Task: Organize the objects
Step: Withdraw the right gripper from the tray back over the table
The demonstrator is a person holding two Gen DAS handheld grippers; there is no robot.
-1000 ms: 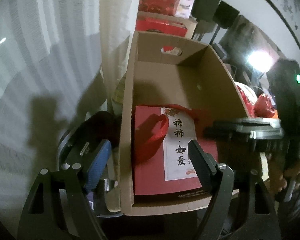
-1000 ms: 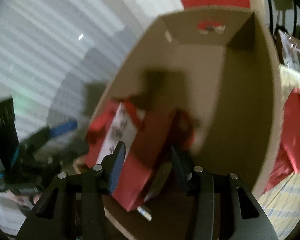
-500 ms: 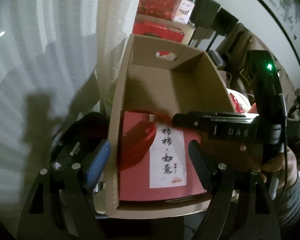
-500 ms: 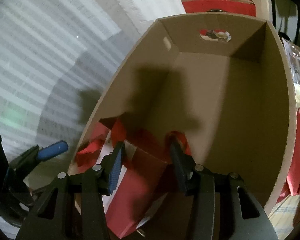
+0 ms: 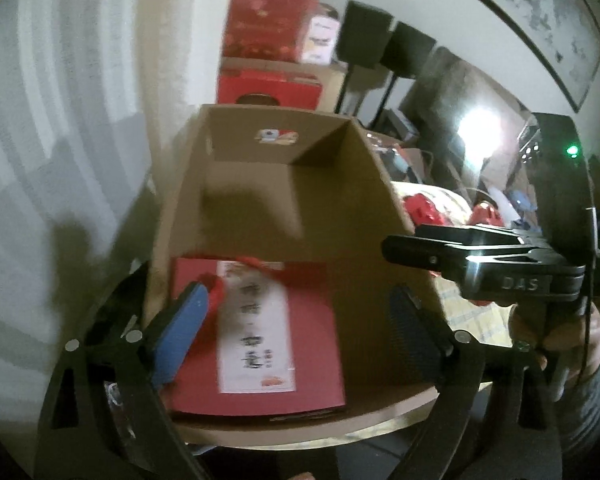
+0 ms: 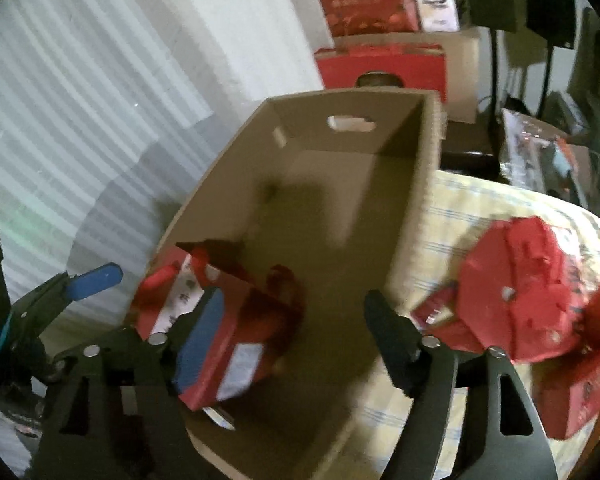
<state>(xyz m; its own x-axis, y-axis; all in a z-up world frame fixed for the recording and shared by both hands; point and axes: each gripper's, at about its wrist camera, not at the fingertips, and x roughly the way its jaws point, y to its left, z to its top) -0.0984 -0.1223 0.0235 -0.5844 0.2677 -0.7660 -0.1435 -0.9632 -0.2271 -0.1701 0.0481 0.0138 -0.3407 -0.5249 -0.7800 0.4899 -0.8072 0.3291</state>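
I see the red gift bag (image 5: 260, 336) lying flat in the near end of the cardboard box (image 5: 364, 208). My left gripper (image 5: 296, 320) and right gripper (image 6: 296, 332) have both just been opening; their jaws now stand wide above the box, gripping nothing.

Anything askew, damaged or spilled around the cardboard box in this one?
Nothing spilled or damaged. The red gift bag lies flat at the near end of the cardboard box, square to its walls. More red packages lie loosely on the checked cloth beside it, still unsorted.
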